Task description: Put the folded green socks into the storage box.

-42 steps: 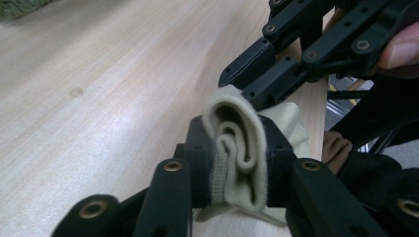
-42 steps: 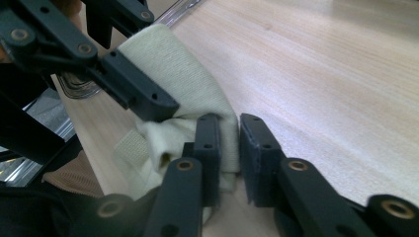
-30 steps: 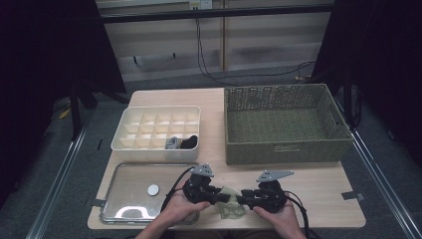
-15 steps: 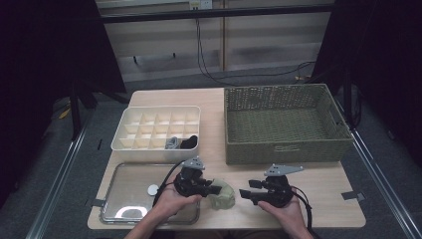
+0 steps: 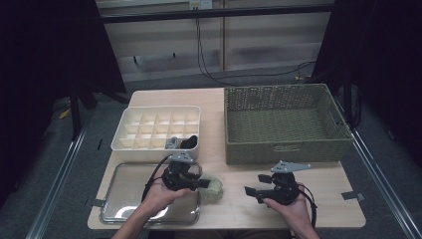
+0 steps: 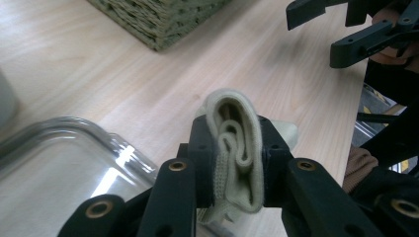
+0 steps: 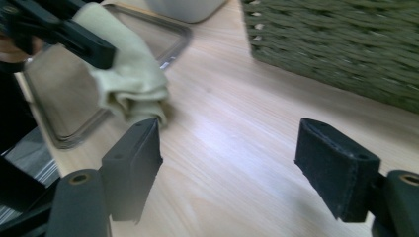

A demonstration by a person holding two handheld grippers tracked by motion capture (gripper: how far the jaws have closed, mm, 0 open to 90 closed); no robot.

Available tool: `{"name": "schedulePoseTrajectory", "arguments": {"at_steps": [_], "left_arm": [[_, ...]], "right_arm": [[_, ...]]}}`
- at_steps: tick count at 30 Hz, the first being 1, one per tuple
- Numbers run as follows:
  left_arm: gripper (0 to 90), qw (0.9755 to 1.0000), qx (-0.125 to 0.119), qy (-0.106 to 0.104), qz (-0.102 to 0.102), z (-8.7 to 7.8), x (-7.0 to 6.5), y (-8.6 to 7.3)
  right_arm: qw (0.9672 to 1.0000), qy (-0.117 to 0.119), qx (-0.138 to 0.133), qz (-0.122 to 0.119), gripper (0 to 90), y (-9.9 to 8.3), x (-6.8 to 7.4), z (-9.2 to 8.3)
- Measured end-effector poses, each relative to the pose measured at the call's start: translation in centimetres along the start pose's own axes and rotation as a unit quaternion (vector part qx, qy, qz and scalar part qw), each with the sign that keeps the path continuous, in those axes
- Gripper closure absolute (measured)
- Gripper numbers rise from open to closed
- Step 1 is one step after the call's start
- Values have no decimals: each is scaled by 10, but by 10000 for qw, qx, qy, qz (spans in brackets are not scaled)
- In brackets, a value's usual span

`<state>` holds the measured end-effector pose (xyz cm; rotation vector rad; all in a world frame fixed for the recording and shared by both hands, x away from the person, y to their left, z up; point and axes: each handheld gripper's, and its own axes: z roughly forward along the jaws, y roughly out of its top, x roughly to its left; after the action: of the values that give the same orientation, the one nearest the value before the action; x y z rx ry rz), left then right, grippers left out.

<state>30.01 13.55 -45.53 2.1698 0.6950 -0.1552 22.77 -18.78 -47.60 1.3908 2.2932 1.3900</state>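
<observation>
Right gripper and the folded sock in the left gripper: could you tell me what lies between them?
Bare wooden tabletop lies between the right gripper and the folded sock, as the high view shows.

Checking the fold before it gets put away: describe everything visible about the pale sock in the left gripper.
The sock is pale cream-green ribbed knit, folded into a soft bundle whose layered edges curl between the jaws. The left gripper is shut on it, pads pressing both sides. In the high view the bundle sticks out rightward from the gripper, at the right edge of the metal tray, low over the wooden table; whether it touches either is unclear. The right gripper stands apart, jaws just opened, nothing between them.
</observation>
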Motion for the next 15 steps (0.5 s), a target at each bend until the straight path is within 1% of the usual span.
{"name": "schedulePoseTrajectory", "arguments": {"at_steps": [2,3,4,7,9,10,11,12,14,15], "left_arm": [[737,10000,2,59,54,-5,2,0],[736,9999,-41,99,47,-6,3,0],[737,9999,-36,141,25,-9,4,0],[737,9998,-21,172,10,-14,6,1],[738,9997,9,231,12,-19,8,2],[738,9997,43,249,39,-21,9,3],[737,9996,58,257,33,-24,10,5],[737,9996,13,272,25,-26,10,6],[737,9995,-40,311,5,-33,11,9],[737,9995,-65,294,17,-36,12,11]], "right_arm": [[10000,-11,-12,76,233,-1,-2,-2],[10000,-18,6,71,225,-1,-2,-3],[10000,-27,5,39,217,0,-2,-4],[10000,-2,5,30,202,1,-3,-6],[10000,25,-9,11,174,0,-3,-10],[10000,60,-5,32,171,-1,-4,-11],[10000,65,-27,-2,168,-2,-5,-12],[10000,47,-39,-4,163,-3,-5,-13],[9998,75,-156,45,149,-5,-6,-14],[9998,75,-170,78,149,-5,-6,-14]]}}
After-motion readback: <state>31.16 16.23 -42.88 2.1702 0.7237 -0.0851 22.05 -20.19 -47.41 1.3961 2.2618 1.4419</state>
